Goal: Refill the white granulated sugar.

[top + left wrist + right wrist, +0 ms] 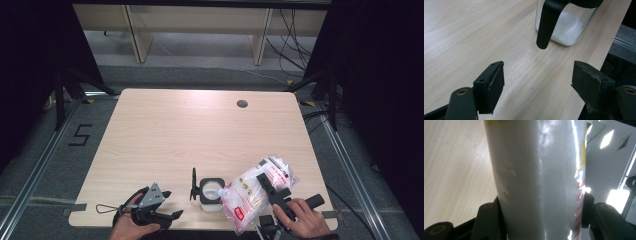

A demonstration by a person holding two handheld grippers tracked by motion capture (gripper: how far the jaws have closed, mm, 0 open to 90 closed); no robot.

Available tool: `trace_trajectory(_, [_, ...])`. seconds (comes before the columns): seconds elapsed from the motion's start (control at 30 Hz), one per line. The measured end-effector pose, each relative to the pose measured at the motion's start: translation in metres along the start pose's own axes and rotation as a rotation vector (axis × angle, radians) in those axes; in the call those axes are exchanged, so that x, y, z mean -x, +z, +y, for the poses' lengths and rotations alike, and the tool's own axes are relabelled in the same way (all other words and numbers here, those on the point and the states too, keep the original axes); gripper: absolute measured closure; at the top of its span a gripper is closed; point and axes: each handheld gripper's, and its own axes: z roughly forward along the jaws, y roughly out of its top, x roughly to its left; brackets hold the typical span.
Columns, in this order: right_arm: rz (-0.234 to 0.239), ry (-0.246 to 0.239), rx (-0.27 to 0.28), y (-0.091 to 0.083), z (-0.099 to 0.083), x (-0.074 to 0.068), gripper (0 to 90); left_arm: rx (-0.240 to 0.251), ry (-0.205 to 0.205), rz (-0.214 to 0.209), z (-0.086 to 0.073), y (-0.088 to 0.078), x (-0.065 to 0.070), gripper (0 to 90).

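A clear square jar [210,195] with a black rim and a black handle [193,184] stands near the table's front edge, holding white powder. A white plastic bag [255,191] with red print lies tilted over the jar, its lower end toward the jar's mouth. My right gripper [270,189] is shut on the bag; in the right gripper view the bag [536,180] sits squeezed between both jaws. My left gripper [167,204] rests at the front left, open and holding nothing. In the left gripper view the jar [566,27] and its handle [547,23] stand just beyond my left gripper [539,85].
The light wooden table [190,130] has a round cable hole [242,104] at its far right. A thin cable loop [105,207] lies at the front left corner. Table legs and cables stand on the floor beyond the far edge.
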Motion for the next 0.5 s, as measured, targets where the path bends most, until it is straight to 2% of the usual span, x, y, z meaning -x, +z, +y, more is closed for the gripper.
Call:
trace_trajectory(0.03, [0.008, 0.001, 0.003, 0.0002, -0.0001, 0.0002, 47.7, -0.009, 0.018, 0.010, 0.0001, -0.0003, -0.0011, 25.7])
trace_trajectory(0.23, [0.007, -0.001, 0.003, -0.0001, 0.0000, 0.0005, 47.8, -0.007, 0.021, 0.011, 0.0002, -0.0011, -0.0014, 25.7])
trace_trajectory(0.4, [0.006, -0.003, -0.002, -0.0005, 0.0002, 0.0005, 47.8, 0.003, 0.004, 0.006, 0.0000, -0.0004, -0.0005, 25.7])
trace_trajectory(0.5, [0.006, -0.003, -0.002, -0.0006, 0.0002, 0.0006, 47.9, -0.004, 0.015, 0.010, 0.0001, -0.0006, -0.0013, 25.7])
